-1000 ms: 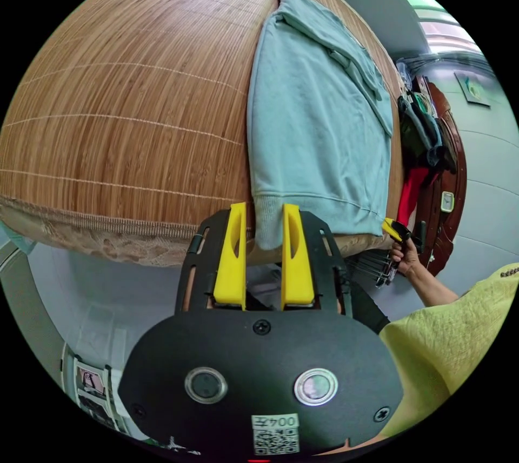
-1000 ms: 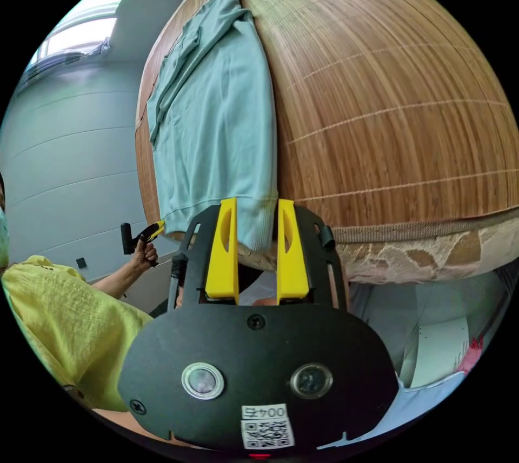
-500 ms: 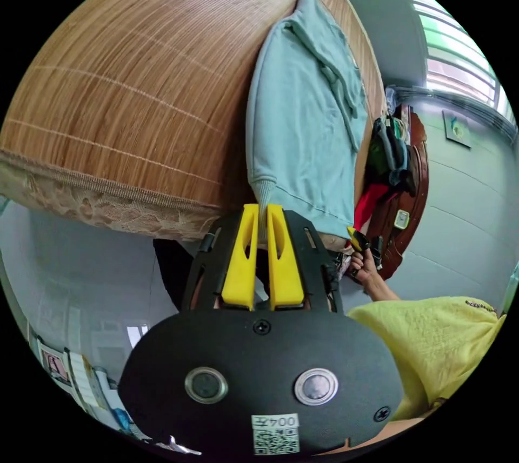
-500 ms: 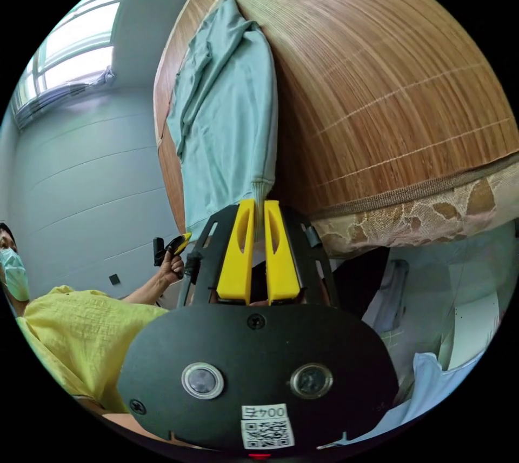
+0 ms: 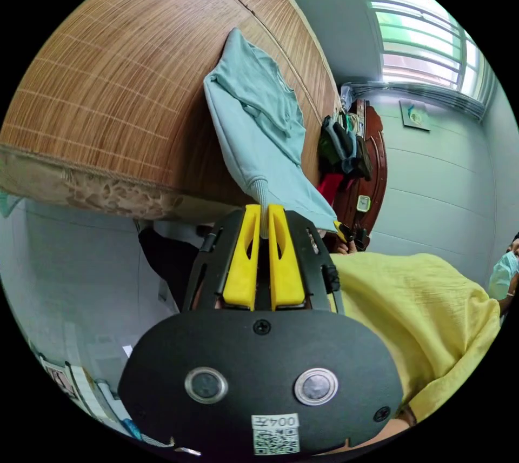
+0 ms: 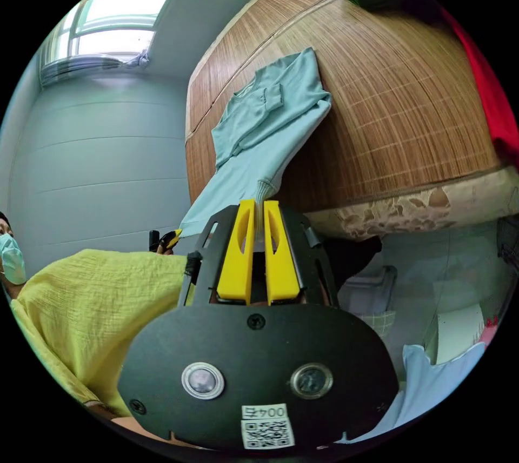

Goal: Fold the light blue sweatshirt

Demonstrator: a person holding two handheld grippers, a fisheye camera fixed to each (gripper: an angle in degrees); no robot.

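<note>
My left gripper point(image 5: 264, 214) and right gripper point(image 6: 258, 210) each pinched a ribbed hem corner of the light blue sweatshirt point(image 5: 259, 122), lifted off the bamboo mat point(image 5: 108, 68); its underside stayed hidden

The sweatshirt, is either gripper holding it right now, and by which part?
Both hold the sweatshirt. The left gripper and the right gripper are each shut on a corner of its ribbed bottom hem, lifting that end off the bamboo mat.
</note>
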